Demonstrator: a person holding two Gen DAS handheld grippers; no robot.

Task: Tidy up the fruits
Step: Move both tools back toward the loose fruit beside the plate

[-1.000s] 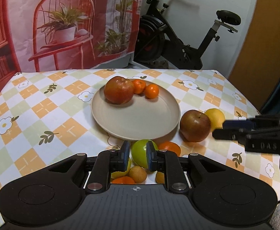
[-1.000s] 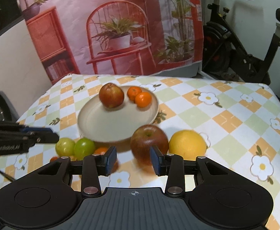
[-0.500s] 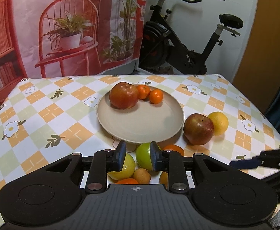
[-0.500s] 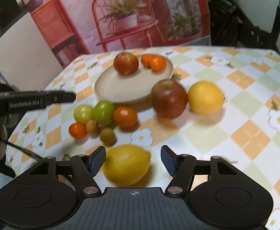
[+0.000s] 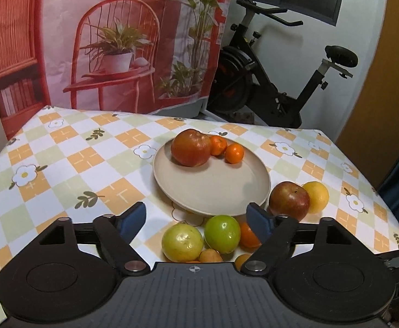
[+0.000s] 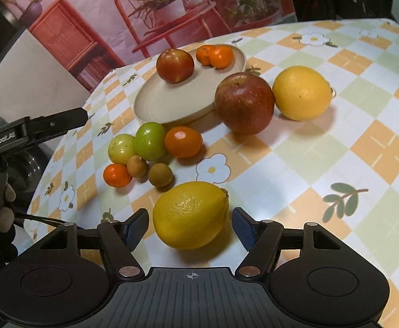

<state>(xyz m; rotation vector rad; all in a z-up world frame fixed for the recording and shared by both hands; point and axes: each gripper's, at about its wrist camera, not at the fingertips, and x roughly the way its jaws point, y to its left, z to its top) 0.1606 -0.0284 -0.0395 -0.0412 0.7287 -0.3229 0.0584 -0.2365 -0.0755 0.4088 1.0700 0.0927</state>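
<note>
A dimpled, oval lemon (image 6: 189,214) lies near the desk's (image 6: 322,142) front edge, long axis crosswise, nipple pointing right. The right tongs (image 6: 189,228) have just been opening and straddle it untouched; left tongs (image 5: 198,221) just spread wide, empty.

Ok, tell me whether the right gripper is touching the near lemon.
Apart. In the right wrist view the lemon lies between the right gripper's open fingers, with tablecloth showing on both sides between pad and peel.
</note>
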